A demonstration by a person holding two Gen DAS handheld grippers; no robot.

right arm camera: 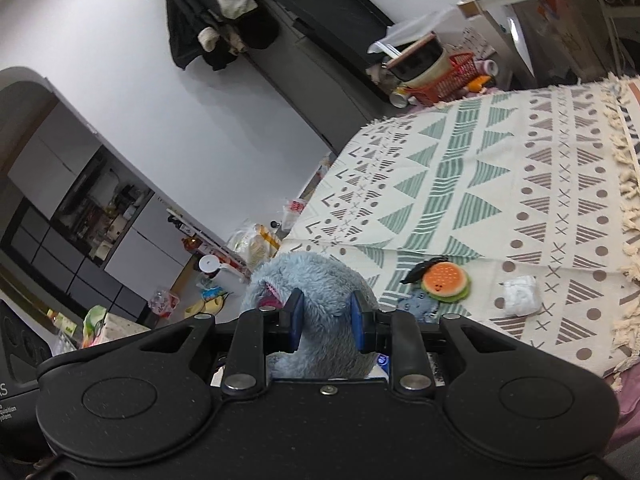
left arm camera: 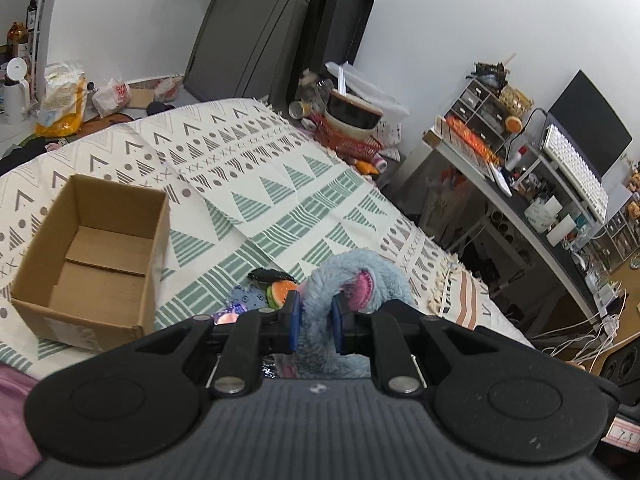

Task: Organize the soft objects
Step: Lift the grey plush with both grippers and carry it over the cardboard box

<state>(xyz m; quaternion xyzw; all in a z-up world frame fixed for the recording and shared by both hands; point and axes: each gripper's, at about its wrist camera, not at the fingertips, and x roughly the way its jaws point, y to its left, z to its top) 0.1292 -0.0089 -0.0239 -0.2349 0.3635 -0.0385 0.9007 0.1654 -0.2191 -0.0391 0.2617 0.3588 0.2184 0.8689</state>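
Both hands: my left hand-held gripper (left arm camera: 315, 322) and right hand-held gripper (right arm camera: 327, 322) each clamp the fluffy blue plush toy (left arm camera: 352, 276), held up over the near edge of the bed.
Box: the cardboard box (left arm camera: 90, 260) sits empty on the patterned blanket (left arm camera: 280, 184), to my left.
Done: nothing boxed, I judge.
Left: plush goes in first; then the burger-shaped toy (right arm camera: 445, 280), blue patterned cloth (right arm camera: 420, 305), black item (right arm camera: 420, 269) and white wad (right arm camera: 519, 294).
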